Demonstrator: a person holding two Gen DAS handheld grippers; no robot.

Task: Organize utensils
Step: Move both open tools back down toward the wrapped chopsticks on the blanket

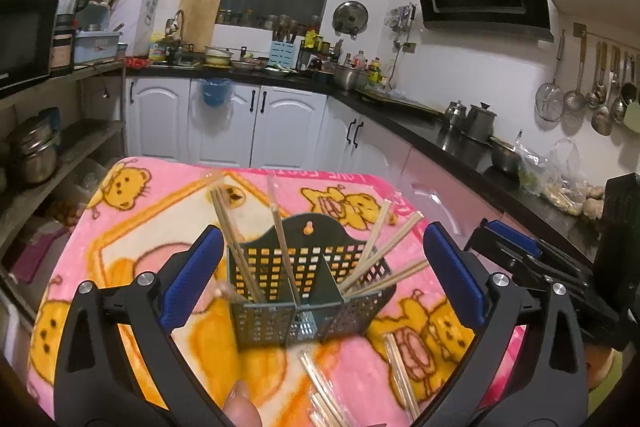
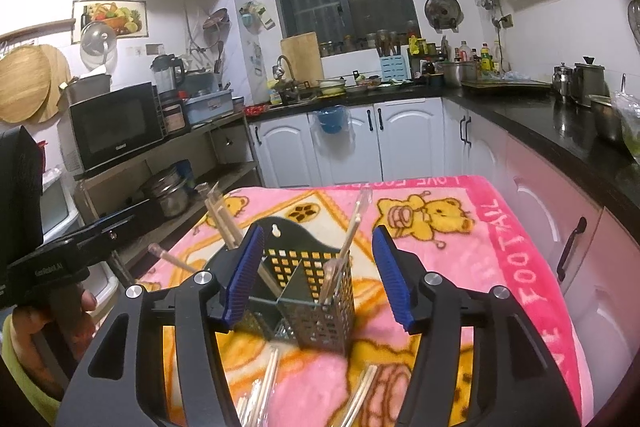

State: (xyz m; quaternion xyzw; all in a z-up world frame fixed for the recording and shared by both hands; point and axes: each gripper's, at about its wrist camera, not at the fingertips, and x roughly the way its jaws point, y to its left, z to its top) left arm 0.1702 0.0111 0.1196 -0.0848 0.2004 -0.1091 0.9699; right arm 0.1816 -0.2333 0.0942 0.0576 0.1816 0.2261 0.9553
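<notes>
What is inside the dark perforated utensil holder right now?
The utensil holder has wooden chopsticks standing in its left compartment and more leaning in its right. Their lower ends and the holder's floor are hidden by its walls.

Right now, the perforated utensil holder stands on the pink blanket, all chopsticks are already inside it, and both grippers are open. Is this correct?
Not entirely. In the left wrist view, loose chopsticks still lie on the pink blanket before the utensil holder. The left gripper and right gripper are open.

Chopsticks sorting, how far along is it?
Partly done: several chopsticks already stand in the holder. Nothing is in hand; the left gripper and right gripper are both open. Wrapped pairs on the blanket remain.
</notes>
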